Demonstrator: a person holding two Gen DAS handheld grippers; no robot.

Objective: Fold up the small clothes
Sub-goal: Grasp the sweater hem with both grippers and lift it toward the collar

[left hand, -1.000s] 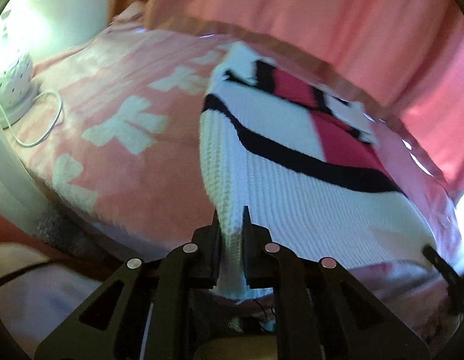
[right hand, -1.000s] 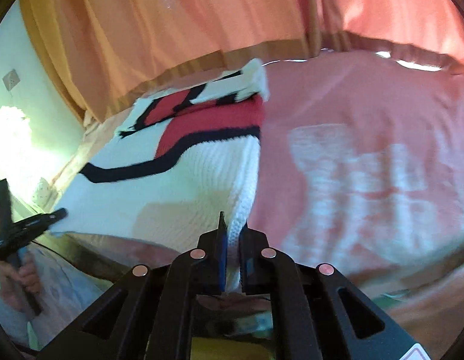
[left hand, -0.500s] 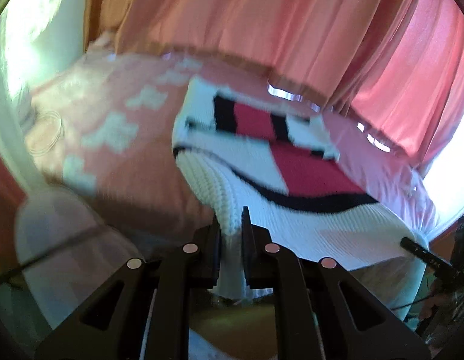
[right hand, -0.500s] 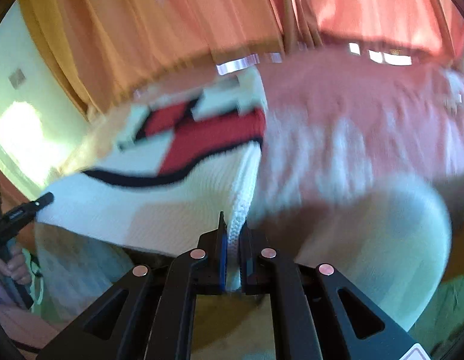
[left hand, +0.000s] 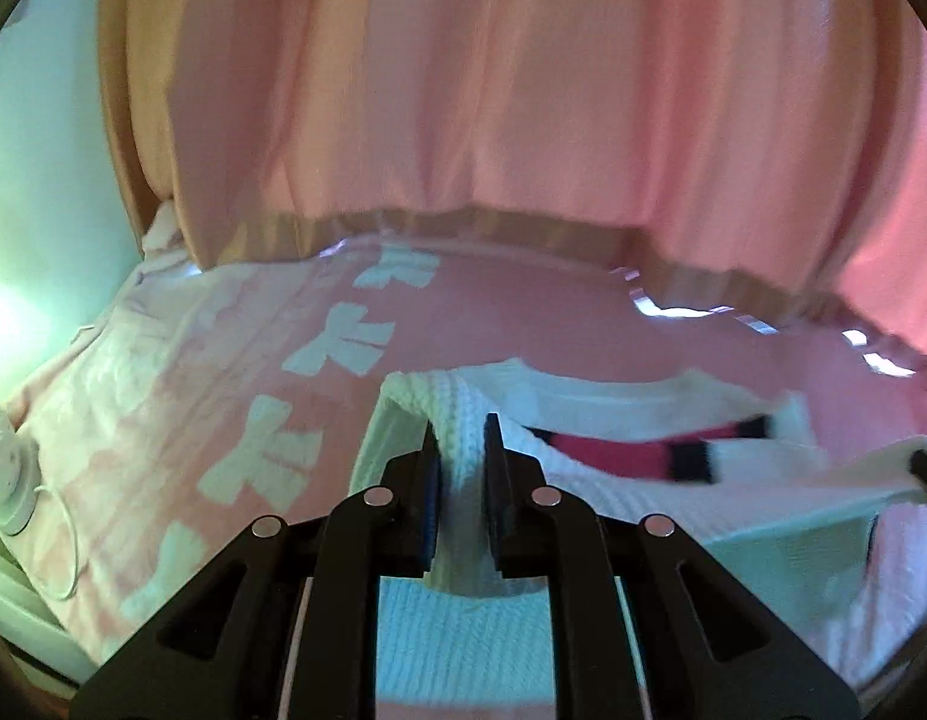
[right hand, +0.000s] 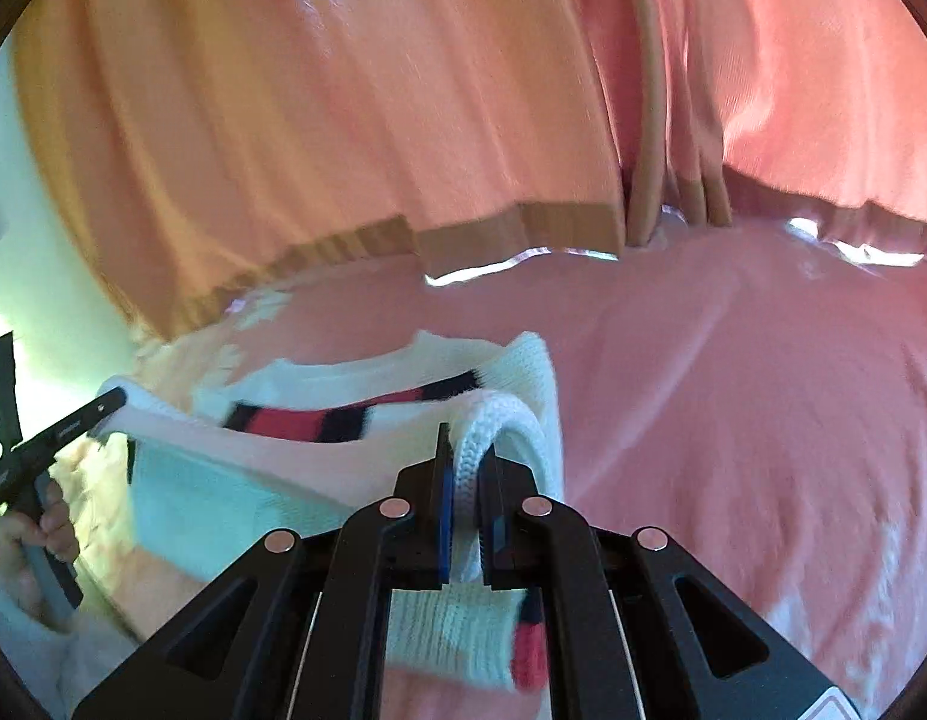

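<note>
Left wrist view. Item: knitted sweater (left hand: 613, 498), white with a red and black band, chunky ribbed knit. Position: lifted along its near edge above the pink bedspread (left hand: 235, 396), the far part lying on the bed. The left gripper (left hand: 460, 438) is pinched nearly closed on a thick bunch of white knit at one corner. The tip of the other gripper shows at the right edge, touching the same raised edge. A white cable (left hand: 67, 546) lies at the bed's left side, well apart.

Right wrist view. The right gripper (right hand: 466, 456) is clamped nearly closed on a rolled white hem of the sweater (right hand: 319, 420); a red and black cuff hangs below. A hand (right hand: 37, 534) holds the left gripper at the far corner. Curtains (right hand: 343, 120) hang behind.

Handling, as judged: soft, limp, fairly light, sags between the two holds, stretches under pull. Not fragile; the coarse knit grips well. Best held at the corners of the hem, both layers together.
</note>
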